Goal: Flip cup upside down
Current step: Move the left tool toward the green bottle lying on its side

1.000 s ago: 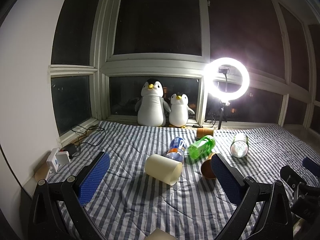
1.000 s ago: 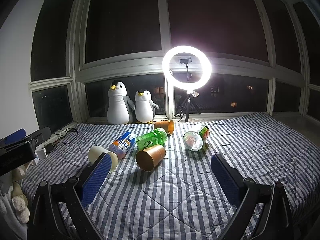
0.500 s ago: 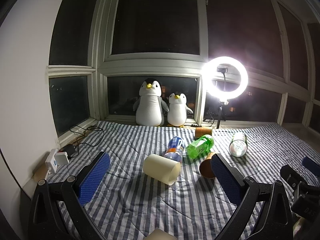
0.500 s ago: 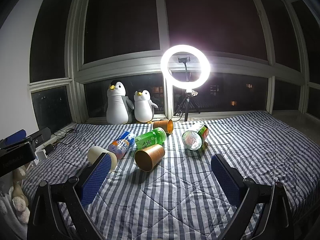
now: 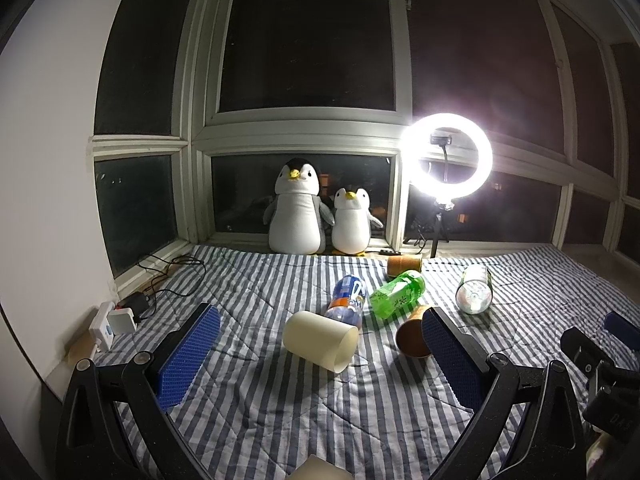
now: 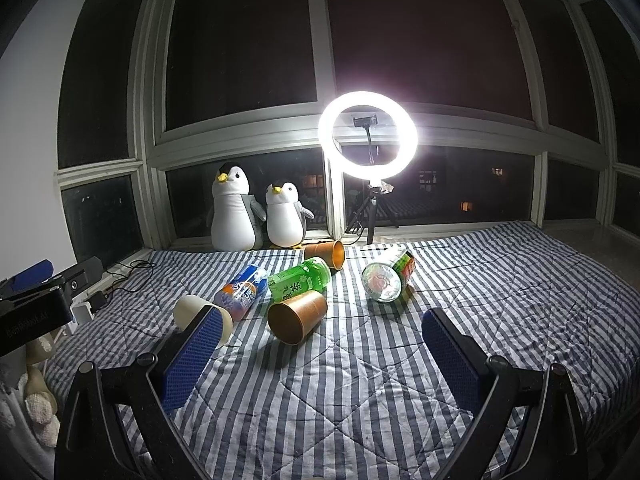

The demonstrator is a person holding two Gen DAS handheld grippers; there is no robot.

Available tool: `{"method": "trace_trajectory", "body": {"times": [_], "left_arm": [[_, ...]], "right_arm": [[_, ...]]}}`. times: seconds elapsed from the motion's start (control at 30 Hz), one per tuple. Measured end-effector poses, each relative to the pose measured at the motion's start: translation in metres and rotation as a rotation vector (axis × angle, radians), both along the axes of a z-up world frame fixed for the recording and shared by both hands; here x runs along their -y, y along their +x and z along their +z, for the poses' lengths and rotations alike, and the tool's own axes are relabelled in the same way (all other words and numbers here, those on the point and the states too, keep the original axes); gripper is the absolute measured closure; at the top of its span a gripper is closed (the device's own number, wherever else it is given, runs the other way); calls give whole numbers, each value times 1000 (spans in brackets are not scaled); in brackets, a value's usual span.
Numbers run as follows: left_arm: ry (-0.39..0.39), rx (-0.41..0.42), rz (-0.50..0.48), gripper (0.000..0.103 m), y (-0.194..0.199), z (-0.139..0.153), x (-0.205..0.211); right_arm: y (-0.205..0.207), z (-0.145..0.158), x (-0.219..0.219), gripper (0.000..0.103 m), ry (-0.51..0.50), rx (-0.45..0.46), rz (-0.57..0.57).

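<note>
A cream cup (image 5: 320, 339) lies on its side on the striped bedspread, ahead of my open, empty left gripper (image 5: 320, 354). In the right wrist view the cream cup (image 6: 192, 312) is partly hidden behind the left finger. A brown cup (image 6: 297, 316) lies on its side, mouth toward me, ahead of my open, empty right gripper (image 6: 320, 354). It also shows in the left wrist view (image 5: 412, 336), partly behind the right finger. A second brown cup (image 6: 326, 253) lies on its side farther back.
A blue can (image 6: 242, 290), a green bottle (image 6: 300, 282) and a clear bottle (image 6: 386, 278) lie among the cups. Two plush penguins (image 6: 256, 216) and a lit ring light (image 6: 368, 136) stand at the window. Cables and a power strip (image 5: 112, 320) lie at the bed's left edge.
Both views have shifted slightly; the cups and bottles lie where they were. Both grippers stay open.
</note>
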State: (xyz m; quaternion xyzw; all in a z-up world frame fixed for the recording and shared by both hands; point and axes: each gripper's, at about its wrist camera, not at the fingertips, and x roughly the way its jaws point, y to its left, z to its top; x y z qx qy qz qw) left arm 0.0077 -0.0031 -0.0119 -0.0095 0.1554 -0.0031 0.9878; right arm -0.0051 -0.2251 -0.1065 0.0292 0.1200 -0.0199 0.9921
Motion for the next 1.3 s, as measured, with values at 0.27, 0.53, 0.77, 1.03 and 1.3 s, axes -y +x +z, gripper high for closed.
{"method": "trace_trajectory", "body": {"times": [0.27, 0.53, 0.77, 1.03, 1.3], "left_arm": [[5, -7, -9, 1, 5, 1, 2], [13, -36, -41, 1, 18, -2, 4], [48, -66, -66, 1, 43, -5, 12], [112, -189, -177, 1, 111, -8, 30], [259, -390, -342, 1, 224, -15, 76]], "right_arm": [[0, 0, 4, 5, 5, -3, -2], [2, -3, 8, 5, 7, -11, -8], [10, -8, 16, 4, 22, -25, -28], [29, -13, 29, 5, 37, -52, -49], [59, -16, 52, 5, 76, -82, -87]]}}
